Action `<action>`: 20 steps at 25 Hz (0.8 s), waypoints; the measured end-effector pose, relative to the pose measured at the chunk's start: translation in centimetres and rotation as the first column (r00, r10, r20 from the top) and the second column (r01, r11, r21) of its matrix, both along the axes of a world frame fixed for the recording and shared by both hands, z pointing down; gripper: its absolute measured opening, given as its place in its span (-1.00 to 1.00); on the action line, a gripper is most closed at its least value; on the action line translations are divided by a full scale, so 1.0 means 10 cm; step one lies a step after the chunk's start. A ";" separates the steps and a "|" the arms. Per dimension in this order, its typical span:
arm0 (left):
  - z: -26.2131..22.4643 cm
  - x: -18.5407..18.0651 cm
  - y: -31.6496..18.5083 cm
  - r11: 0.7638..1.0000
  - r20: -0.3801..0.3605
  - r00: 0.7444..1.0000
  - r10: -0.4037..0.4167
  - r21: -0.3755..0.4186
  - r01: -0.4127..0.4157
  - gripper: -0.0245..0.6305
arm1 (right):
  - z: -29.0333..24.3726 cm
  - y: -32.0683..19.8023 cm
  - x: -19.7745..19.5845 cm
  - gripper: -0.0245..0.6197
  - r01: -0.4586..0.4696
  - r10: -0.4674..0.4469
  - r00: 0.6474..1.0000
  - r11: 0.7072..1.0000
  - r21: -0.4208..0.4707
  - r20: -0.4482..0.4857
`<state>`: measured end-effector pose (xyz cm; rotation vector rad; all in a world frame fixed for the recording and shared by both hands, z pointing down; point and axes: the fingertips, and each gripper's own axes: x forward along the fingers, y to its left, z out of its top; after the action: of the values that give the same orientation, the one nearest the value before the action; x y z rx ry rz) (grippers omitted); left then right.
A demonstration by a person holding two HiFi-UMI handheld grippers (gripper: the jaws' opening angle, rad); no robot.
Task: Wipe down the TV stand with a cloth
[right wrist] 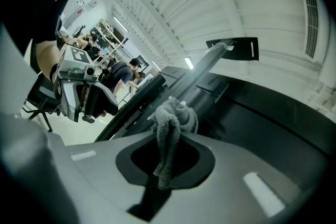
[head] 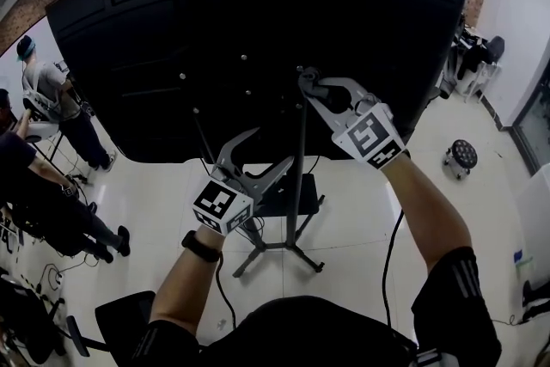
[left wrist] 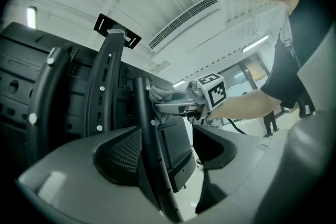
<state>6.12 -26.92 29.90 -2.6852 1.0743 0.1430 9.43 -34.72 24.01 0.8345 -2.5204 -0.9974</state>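
Note:
A big black TV shows me its back on a black stand with a central pole. High on that pole, my right gripper is shut on a grey cloth. The bunched cloth touches the pole just behind the screen. Lower down, my left gripper has the pole between its jaws and looks shut on it. In the right gripper view the left gripper appears down the pole. A small shelf and splayed feet sit below.
Two people stand at the left beside equipment. A round stool is on the white floor to the right. A black chair sits near my left elbow. A cable runs down under my right arm.

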 end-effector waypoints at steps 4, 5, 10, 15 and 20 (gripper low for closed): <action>0.12 -0.01 0.00 1.000 -0.002 1.000 -0.016 -0.021 0.015 0.07 | 0.26 0.04 -0.04 -0.85 0.011 -0.013 0.999 0.999 -0.034 -0.044; 0.14 -0.02 -0.01 1.000 -0.005 1.000 -0.021 -0.021 0.020 0.07 | 0.31 0.06 -0.06 -0.85 0.015 -0.017 0.998 0.999 -0.037 -0.056; 0.26 0.01 0.00 0.999 -0.006 1.000 -0.020 -0.045 0.020 0.07 | 0.47 0.09 -0.09 -0.85 0.013 -0.015 0.999 0.998 -0.055 -0.037; 0.40 0.01 0.01 0.998 0.003 1.000 -0.022 -0.065 0.022 0.07 | 0.82 0.09 -0.09 -0.85 -0.010 0.003 0.994 0.998 -0.068 -0.109; 0.58 -0.01 0.00 0.994 0.017 1.000 -0.025 -0.104 0.027 0.07 | 1.15 0.12 -0.18 -0.85 -0.018 0.003 0.983 0.997 -0.082 -0.182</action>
<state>5.98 -26.88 35.70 -2.7582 1.1417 0.0630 7.65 -33.49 35.55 0.6982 -2.3829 -0.9146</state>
